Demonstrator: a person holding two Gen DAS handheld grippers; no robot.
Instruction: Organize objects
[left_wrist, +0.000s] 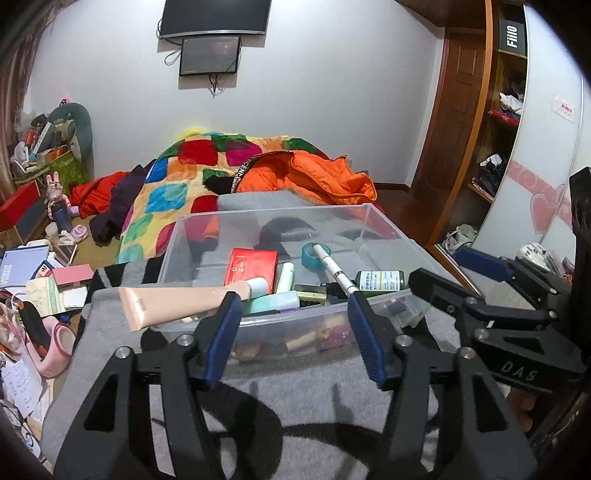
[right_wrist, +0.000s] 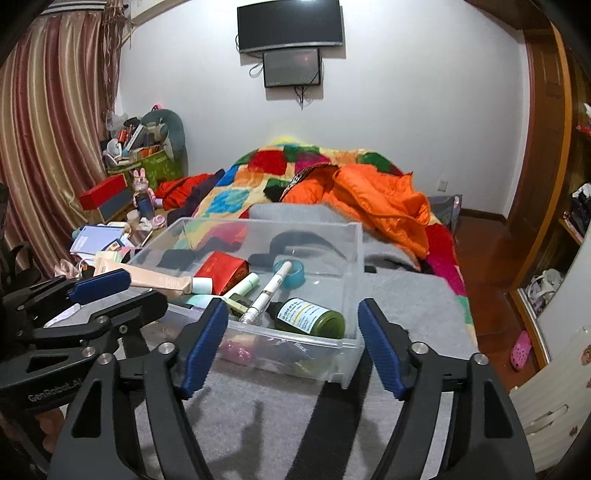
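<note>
A clear plastic bin (left_wrist: 400, 236) (right_wrist: 354, 258) sits on a grey blanket (left_wrist: 314, 384) on the bed. It holds a red box (left_wrist: 251, 264) (right_wrist: 221, 271), a teal tape roll (left_wrist: 312, 256) (right_wrist: 295, 273), a white pen (left_wrist: 336, 273) (right_wrist: 267, 291), a green bottle (left_wrist: 380, 278) (right_wrist: 310, 317) and small tubes. A peach tube (left_wrist: 177, 304) (right_wrist: 155, 278) lies across the bin's left rim. My left gripper (left_wrist: 293, 314) is open and empty just in front of the bin. My right gripper (right_wrist: 291, 325) is open and empty at the bin's near right corner.
A colourful quilt (left_wrist: 177, 184) and an orange jacket (left_wrist: 317, 177) lie behind the bin. Books, boxes and a pink item (left_wrist: 55, 343) crowd the left side. A wooden wardrobe (left_wrist: 476, 122) stands at the right, over a dark floor (right_wrist: 484, 251).
</note>
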